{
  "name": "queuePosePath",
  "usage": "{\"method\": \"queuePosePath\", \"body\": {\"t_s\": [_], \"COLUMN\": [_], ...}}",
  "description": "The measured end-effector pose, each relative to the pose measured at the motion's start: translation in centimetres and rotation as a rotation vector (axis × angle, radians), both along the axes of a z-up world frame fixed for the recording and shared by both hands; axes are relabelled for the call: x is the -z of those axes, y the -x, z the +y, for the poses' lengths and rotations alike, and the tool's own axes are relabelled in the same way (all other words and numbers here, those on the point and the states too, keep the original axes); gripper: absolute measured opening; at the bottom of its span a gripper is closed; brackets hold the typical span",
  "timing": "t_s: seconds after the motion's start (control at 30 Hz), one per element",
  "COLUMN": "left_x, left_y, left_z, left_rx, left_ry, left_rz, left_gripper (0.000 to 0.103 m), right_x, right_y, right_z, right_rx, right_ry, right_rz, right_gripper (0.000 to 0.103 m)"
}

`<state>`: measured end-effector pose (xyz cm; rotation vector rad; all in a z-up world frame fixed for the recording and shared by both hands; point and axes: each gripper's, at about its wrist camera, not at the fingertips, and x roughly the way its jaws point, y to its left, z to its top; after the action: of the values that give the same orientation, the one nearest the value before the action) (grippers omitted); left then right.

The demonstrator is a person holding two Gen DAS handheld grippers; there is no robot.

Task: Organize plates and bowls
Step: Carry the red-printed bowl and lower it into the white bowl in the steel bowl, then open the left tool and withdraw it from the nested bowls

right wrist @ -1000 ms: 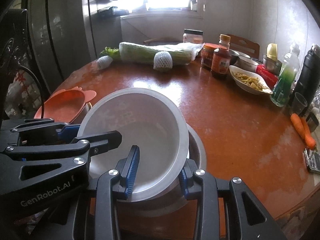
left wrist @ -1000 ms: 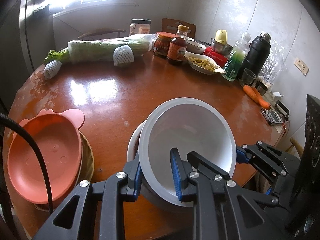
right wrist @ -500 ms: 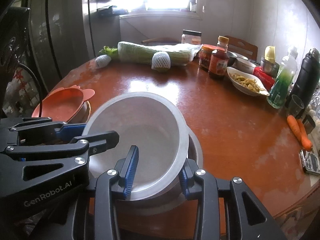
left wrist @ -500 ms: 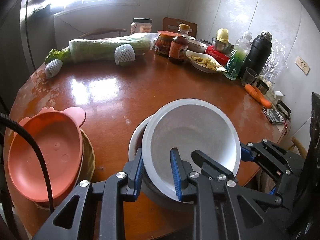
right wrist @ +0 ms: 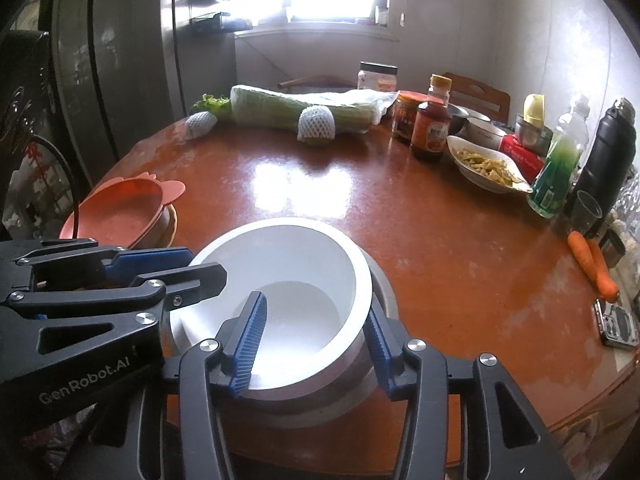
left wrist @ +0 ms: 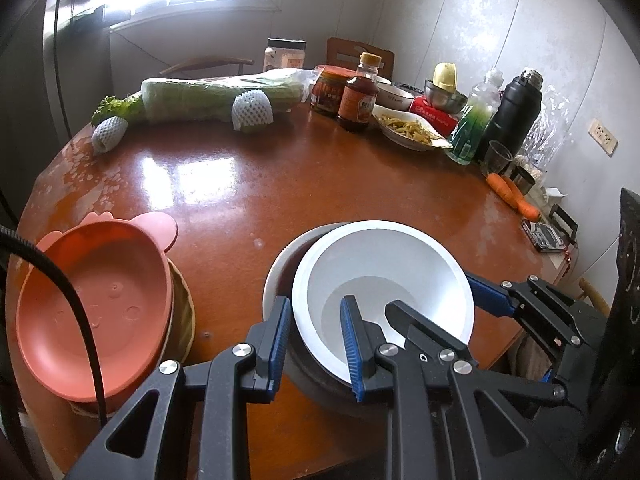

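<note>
white bowl (left wrist: 382, 280) nesting in grey bowl (left wrist: 280, 276) on table (left wrist: 280, 184) — near edge | left gripper (left wrist: 316, 344) jaws clamping its near rim | right gripper (right wrist: 316, 344) jaws opening, I'm straddling the opposite wall

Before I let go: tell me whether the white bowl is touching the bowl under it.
Touching. In the left wrist view the white bowl sits nested, tilted, inside the larger bowl, no gap showing at its near side.
</note>
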<state>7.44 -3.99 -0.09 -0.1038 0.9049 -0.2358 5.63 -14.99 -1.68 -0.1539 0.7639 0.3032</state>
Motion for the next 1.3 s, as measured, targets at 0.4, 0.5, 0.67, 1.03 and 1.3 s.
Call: {"method": "queuePosePath", "body": {"t_s": [0.4,0.5,0.67,1.03,1.3], "left_x": [-0.9,-1.2,-1.6,-2.8,-3.0], "left_y": [0.9,1.1,1.5,2.3,2.5], "left_z": [0.5,0.6,0.9,1.1,1.7], "left_rx": [-0.001,-0.005,-0.013,-0.02,-0.045], "left_ry": [0.008,0.01,0.009,0.015,0.015], "left_rz": [-0.03,-0.038,-0.052,-0.083,-0.083], "left_gripper": [0.028,0.03,0.031,0.038,0.042], "right_x": [-0.7,-1.1,-1.5,-2.9,-3.4], "right_y": [0.6,0.9,1.3,2.0,2.4], "right_z": [0.0,0.0,0.0,-0.5,-1.5], "right_rx": [0.007,0.006,0.006,0.016,0.041], "right_ry": [0.006,0.007,0.008,0.004,0.002], "right_rz": [-0.031,-0.044,-0.064,-0.109,-0.133], "right_gripper": [0.056,0.057,0.06,0.071,0.073]}}
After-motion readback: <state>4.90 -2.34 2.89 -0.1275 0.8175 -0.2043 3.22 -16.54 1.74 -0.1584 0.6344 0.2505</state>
